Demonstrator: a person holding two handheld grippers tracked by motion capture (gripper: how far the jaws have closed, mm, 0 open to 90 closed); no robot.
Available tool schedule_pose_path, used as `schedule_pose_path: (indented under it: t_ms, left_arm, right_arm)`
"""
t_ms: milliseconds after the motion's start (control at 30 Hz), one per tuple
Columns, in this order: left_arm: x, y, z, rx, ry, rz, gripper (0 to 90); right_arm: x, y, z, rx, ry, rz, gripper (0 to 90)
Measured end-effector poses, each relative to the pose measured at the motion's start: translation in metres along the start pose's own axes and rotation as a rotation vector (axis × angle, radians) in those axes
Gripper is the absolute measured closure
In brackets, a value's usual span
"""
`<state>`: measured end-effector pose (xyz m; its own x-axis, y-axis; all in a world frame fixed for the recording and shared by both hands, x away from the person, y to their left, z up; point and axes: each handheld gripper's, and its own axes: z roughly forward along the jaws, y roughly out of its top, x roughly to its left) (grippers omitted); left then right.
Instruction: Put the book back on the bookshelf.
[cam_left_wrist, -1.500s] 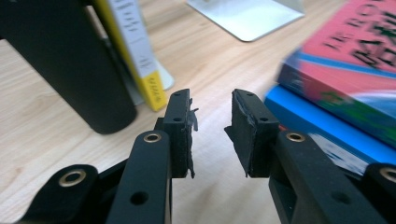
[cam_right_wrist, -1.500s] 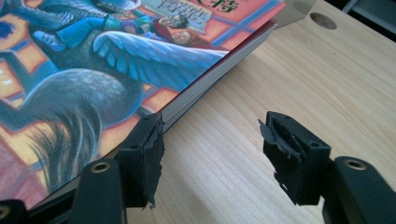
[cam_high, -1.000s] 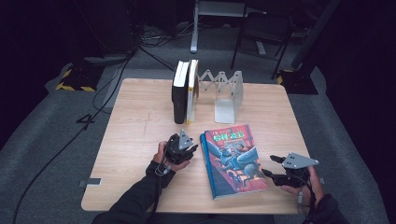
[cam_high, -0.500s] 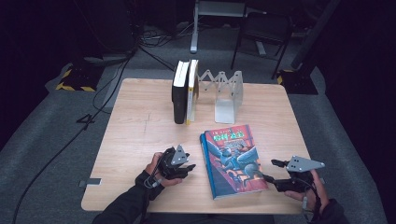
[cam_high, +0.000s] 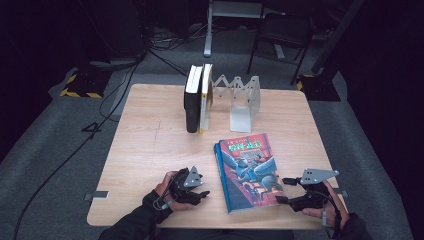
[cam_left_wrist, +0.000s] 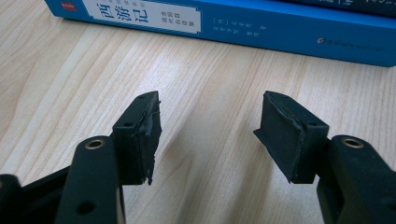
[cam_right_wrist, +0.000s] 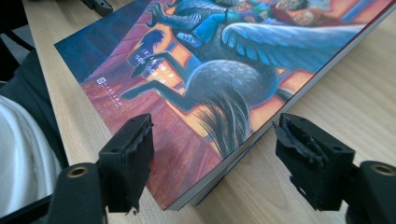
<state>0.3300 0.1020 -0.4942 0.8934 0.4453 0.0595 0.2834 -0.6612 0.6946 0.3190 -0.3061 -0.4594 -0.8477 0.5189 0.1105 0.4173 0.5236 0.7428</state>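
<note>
A: Surface?

B: A light wooden square counter, pale grain, on a grey carpeted floor. The room around it is dark; black cables trail over the floor beyond the far edge, near a black-and-yellow striped block.

A: The item in hand?

B: A blue-spined paperback book with an illustrated winged-creature cover lies flat near the counter's near edge, between the two tools.

A: Left tool?

B: The left tool sits low over bare wood just beside the book's spine. Its jaws have just been opening; they stand spread, nothing between them.

A: Right tool?

B: The right tool is at the book's near right corner. Its jaws have also just been opening; the corner lies between them, but the pads stand clear of it.

A: Elsewhere on the counter?

B: Two upright books, one black and one yellow-edged, stand at the far side against a white folding metal book rack.
</note>
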Motion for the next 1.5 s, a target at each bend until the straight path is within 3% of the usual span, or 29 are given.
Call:
schedule_pose_path:
  t_ms: [100,233,367,567,733,833,867,900,933,1000,1167,1300,1367,1500]
  left_arm:
    - [0.001,0.0,0.002,0.004,0.001,-0.006,37.7]
    - [0.003,0.002,0.006,0.009,0.005,-0.009,37.0]
    - [0.008,0.004,0.011,0.009,0.011,-0.031,33.2]
    - [0.017,0.007,0.018,-0.003,0.008,-0.068,32.2]
    - [0.018,0.009,0.019,-0.001,0.015,-0.067,31.7]
    - [0.02,0.011,0.023,-0.005,0.007,-0.072,31.8]
    - [0.022,0.013,0.024,-0.005,0.01,-0.074,32.1]
    - [0.023,0.015,0.026,-0.006,0.017,-0.077,32.1]
    - [0.025,0.016,0.028,-0.01,0.016,-0.074,32.5]
    - [0.028,0.018,0.031,-0.011,0.02,-0.08,32.5]
    - [0.035,0.023,0.037,-0.017,0.022,-0.1,32.9]
    - [0.037,0.027,0.04,-0.016,0.027,-0.093,33.3]
    - [0.037,0.028,0.041,-0.02,0.029,-0.095,33.5]
    - [0.039,0.029,0.043,-0.021,0.035,-0.105,34.2]
  right_arm:
    - [-0.004,0.001,0.003,0.01,0.022,0.022,24.7]
    - [-0.015,0.003,0.012,0.033,0.096,0.073,19.3]
    - [-0.018,0.006,0.016,0.048,0.111,0.068,16.8]
    - [-0.006,0.016,0.014,0.091,0.028,-0.015,16.9]
    - [-0.006,0.019,0.015,0.108,0.026,-0.006,17.3]
    - [-0.004,0.021,0.014,0.116,0.009,-0.035,18.1]
    - [-0.001,0.024,0.013,0.118,-0.015,-0.069,20.8]
    - [-0.001,0.024,0.013,0.118,-0.015,-0.069,20.8]
    - [0.002,0.027,0.012,0.101,-0.058,-0.092,30.9]
    - [0.002,0.028,0.012,0.093,-0.069,-0.096,32.3]
    - [-0.009,0.033,0.018,0.085,-0.024,-0.064,31.6]
    - [-0.014,0.041,0.025,0.081,-0.011,-0.074,32.4]
    - [-0.017,0.046,0.032,0.069,0.001,-0.069,37.6]
    - [-0.023,0.056,0.045,0.049,0.072,-0.05,51.5]
